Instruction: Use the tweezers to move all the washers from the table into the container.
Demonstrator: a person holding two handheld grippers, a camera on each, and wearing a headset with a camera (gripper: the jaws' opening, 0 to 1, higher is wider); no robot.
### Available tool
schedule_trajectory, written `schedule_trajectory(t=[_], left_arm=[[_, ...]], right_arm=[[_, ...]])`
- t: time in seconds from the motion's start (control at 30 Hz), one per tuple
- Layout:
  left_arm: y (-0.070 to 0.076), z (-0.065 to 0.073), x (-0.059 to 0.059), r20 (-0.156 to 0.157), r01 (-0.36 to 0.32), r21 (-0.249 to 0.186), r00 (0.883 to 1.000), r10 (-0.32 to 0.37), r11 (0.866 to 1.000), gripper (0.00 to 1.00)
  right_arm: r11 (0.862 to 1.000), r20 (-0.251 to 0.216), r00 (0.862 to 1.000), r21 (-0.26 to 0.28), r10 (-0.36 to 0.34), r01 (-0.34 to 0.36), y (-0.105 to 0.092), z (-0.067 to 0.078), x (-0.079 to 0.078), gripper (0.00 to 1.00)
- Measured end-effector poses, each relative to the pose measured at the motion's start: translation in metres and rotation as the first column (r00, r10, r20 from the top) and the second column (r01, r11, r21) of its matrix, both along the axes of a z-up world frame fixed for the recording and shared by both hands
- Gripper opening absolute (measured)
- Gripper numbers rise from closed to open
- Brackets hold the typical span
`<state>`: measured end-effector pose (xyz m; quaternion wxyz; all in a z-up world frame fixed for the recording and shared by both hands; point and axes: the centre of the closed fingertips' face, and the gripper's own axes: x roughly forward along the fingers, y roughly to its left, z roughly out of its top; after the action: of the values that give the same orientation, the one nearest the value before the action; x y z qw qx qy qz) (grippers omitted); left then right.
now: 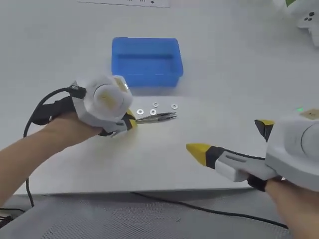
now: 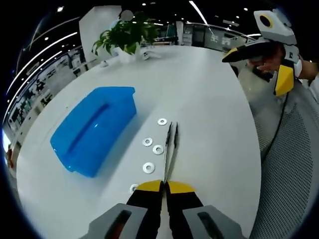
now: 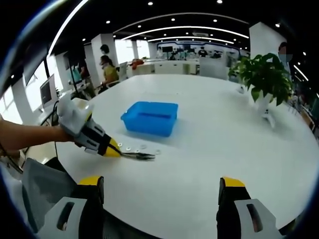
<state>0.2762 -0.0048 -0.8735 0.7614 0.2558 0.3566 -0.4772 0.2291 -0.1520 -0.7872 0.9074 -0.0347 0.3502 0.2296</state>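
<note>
Jaws of right gripper [image 1: 227, 135], 5 o'clock, yellow-tipped, spread wide, holding nothing. Left gripper [image 1: 130, 119] pinched on thin metal tweezers [image 1: 158, 117] pointing 3 o'clock. Flat ring washers [image 1: 153, 112] on white table [image 1: 224, 74] beside tweezers. Rectangular blue plastic container [image 1: 145, 62], 12 o'clock, floor bare.
</note>
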Motion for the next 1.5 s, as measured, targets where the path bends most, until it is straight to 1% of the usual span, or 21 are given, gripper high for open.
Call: schedule_trajectory(t=[0.1, 0.17, 0.27, 0.3, 0.37, 0.57, 0.67, 0.8, 1.0, 1.03, 1.1, 1.2, 1.23, 1.27, 1.3, 1.33, 1.37, 1.4, 1.43, 1.47, 1.5], left_arm=[[0.0, 0.0, -0.005, 0.006, 0.03, 0.017, 1.0, -0.03, 0.999, 0.0], [0.001, 0.001, -0.008, 0.02, 0.045, 0.036, 0.999, -0.046, 0.998, 0.0], [0.001, 0.005, -0.01, 0.024, 0.05, 0.031, 0.998, -0.05, 0.998, 0.0], [0.0, 0.01, -0.015, 0.026, 0.049, 0.025, 0.998, -0.05, 0.998, 0.0], [-0.002, 0.017, -0.019, 0.05, 0.05, 0.022, 0.997, -0.051, 0.999, 0.0], [-0.004, 0.038, -0.033, 0.08, 0.056, -0.007, 0.995, -0.055, 0.998, 0.0], [-0.007, 0.055, -0.042, 0.107, 0.056, -0.022, 0.993, -0.053, 0.998, 0.0], [-0.009, 0.071, -0.05, 0.129, 0.058, -0.034, 0.99, -0.054, 0.998, 0.0], [-0.011, 0.09, -0.064, 0.159, 0.068, -0.049, 0.986, -0.059, 0.996, 0.0], [-0.011, 0.093, -0.066, 0.164, 0.07, -0.051, 0.985, -0.06, 0.996, 0.0], [-0.012, 0.099, -0.071, 0.167, 0.072, -0.06, 0.984, -0.061, 0.996, 0.0], [-0.013, 0.107, -0.079, 0.175, 0.092, -0.063, 0.981, -0.08, 0.994, 0.0], [-0.013, 0.109, -0.081, 0.181, 0.1, -0.06, 0.979, -0.088, 0.993, 0.0], [-0.013, 0.113, -0.085, 0.189, 0.116, -0.056, 0.977, -0.104, 0.992, 0.0], [-0.013, 0.115, -0.087, 0.192, 0.123, -0.054, 0.975, -0.111, 0.991, 0.0], [-0.013, 0.118, -0.091, 0.192, 0.138, -0.052, 0.973, -0.126, 0.989, 0.0], [-0.013, 0.12, -0.093, 0.192, 0.145, -0.051, 0.972, -0.133, 0.988, 0.0], [-0.013, 0.123, -0.098, 0.193, 0.17, -0.045, 0.968, -0.159, 0.984, 0.0], [-0.014, 0.126, -0.101, 0.195, 0.188, -0.04, 0.965, -0.176, 0.981, 0.0], [-0.014, 0.13, -0.105, 0.202, 0.205, -0.029, 0.96, -0.195, 0.978, 0.0], [-0.014, 0.133, -0.108, 0.206, 0.225, -0.018, 0.954, -0.217, 0.974, 0.0]], right_arm=[[1.0, -0.004, 1.0, 0.005, 0.01, -0.01, 0.004, 0.0, 0.0, 0.95], [1.0, 0.01, 1.0, -0.001, 0.023, -0.023, 0.008, 0.004, 0.001, 0.95], [0.999, 0.026, 0.999, -0.005, 0.045, -0.045, 0.015, 0.009, 0.003, 0.95], [0.999, 0.027, 0.998, -0.006, 0.054, -0.054, 0.017, 0.009, 0.003, 0.95], [0.997, 0.029, 0.996, -0.012, 0.082, -0.081, 0.022, 0.009, 0.001, 0.94], [0.987, 0.041, 0.986, -0.024, 0.161, -0.16, 0.038, 0.012, -0.006, 0.89], [0.98, 0.044, 0.979, -0.032, 0.198, -0.197, 0.047, 0.013, -0.01, 0.88], [0.97, 0.049, 0.969, -0.027, 0.243, -0.242, 0.058, 0.015, -0.015, 0.86], [0.942, 0.035, 0.942, -0.003, 0.335, -0.335, 0.076, 0.015, -0.027, 0.77], [0.928, 0.019, 0.928, 0.022, 0.372, -0.372, 0.082, 0.014, -0.033, 0.72], [0.91, 0.013, 0.913, 0.079, 0.407, -0.407, 0.092, 0.015, -0.039, 0.56], [0.886, 0.012, 0.894, 0.125, 0.448, -0.446, 0.101, 0.016, -0.043, 0.47], [0.872, 0.011, 0.88, 0.133, 0.475, -0.472, 0.104, 0.017, -0.046, 0.43], [0.854, 0.011, 0.863, 0.138, 0.504, -0.501, 0.108, 0.017, -0.048, 0.38], [0.831, 0.01, 0.84, 0.137, 0.542, -0.538, 0.112, 0.017, -0.051, 0.31], [0.817, 0.014, 0.825, 0.124, 0.566, -0.563, 0.115, 0.017, -0.052, 0.28], [0.804, 0.016, 0.81, 0.102, 0.587, -0.585, 0.118, 0.017, -0.052, 0.27], [0.778, 0.028, 0.78, 0.069, 0.625, -0.625, 0.122, 0.019, -0.053, 0.29], [0.763, 0.032, 0.765, 0.053, 0.644, -0.644, 0.125, 0.02, -0.053, 0.3], [0.74, 0.044, 0.741, 0.032, 0.67, -0.672, 0.131, 0.025, -0.054, 0.3], [0.724, 0.052, 0.724, 0.022, 0.688, -0.69, 0.133, 0.027, -0.054, 0.3]])
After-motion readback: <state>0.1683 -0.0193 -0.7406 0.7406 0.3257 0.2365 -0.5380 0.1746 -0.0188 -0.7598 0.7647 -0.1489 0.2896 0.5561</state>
